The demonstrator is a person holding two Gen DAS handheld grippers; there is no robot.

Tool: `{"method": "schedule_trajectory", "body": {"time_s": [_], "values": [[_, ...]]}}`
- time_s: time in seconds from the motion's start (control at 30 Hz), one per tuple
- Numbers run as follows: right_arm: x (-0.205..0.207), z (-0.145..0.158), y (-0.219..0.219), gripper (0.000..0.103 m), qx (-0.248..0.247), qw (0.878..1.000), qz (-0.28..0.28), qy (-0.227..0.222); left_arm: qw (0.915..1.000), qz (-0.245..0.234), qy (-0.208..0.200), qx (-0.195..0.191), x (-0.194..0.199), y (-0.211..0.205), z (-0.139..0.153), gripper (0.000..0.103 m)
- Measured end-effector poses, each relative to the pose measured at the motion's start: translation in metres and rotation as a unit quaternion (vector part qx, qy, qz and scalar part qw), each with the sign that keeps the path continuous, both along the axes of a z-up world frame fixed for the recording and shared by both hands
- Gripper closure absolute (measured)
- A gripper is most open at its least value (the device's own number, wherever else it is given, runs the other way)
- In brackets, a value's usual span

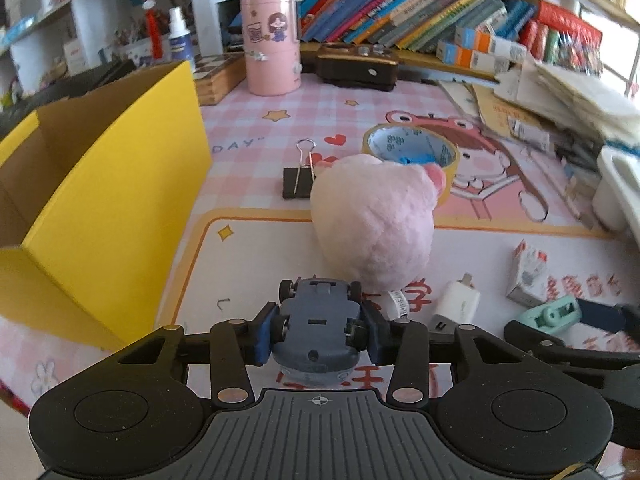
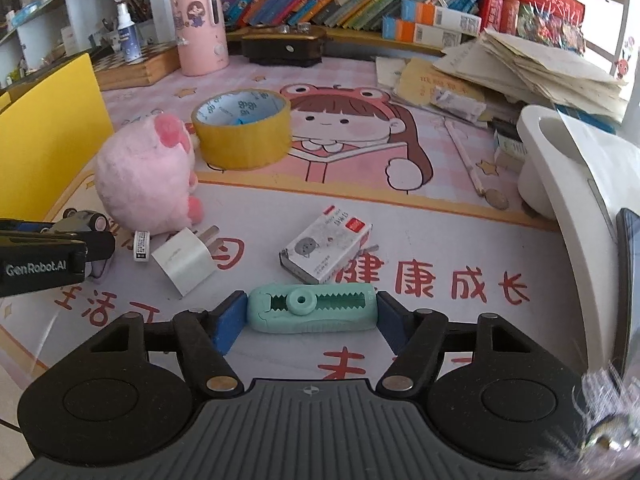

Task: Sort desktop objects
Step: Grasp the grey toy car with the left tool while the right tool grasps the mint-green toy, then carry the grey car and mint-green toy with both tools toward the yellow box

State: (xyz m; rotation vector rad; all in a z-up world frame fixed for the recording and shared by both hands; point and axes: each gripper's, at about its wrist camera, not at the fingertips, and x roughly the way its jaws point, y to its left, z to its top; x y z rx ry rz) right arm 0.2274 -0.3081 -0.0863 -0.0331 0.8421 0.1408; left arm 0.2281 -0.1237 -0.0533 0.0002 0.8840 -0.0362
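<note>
A blue-grey toy car lies wheels-up on the desk mat, and my left gripper is shut on it, blue pads against its wheels. In the right wrist view a mint-green correction tape lies crosswise on the mat with my right gripper shut on its two ends. That view also shows the car at the far left, behind one of the left gripper's fingers. The correction tape shows at the lower right of the left wrist view.
An open yellow cardboard box stands on the left. A pink plush, yellow tape roll, binder clip, white charger plug and eraser box lie on the mat. A white stand, paper piles and bookshelves bound the right and back.
</note>
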Motion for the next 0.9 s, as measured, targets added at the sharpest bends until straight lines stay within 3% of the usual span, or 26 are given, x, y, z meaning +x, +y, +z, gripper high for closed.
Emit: {"method": "schedule_trajectory", "body": {"time_s": [0.17,0.47,0.9], "values": [[-0.005,0.011,-0.003,0.037,0.008,1.000,-0.002,-0.024,0.9994,0.017,-0.017,-0.026,-0.012,0.008,0.017,0.061],[-0.023,0.037,0.003,0.037,0.033,0.998,0.018,-0.041,0.9978,0.026,-0.049,-0.037,-0.040,0.018,0.040,0.061],[-0.060,0.059,0.033,0.037,0.029,0.998,0.009,-0.059,0.9955,-0.001,-0.070,-0.063,-0.079,0.052,0.047,0.061]]}}
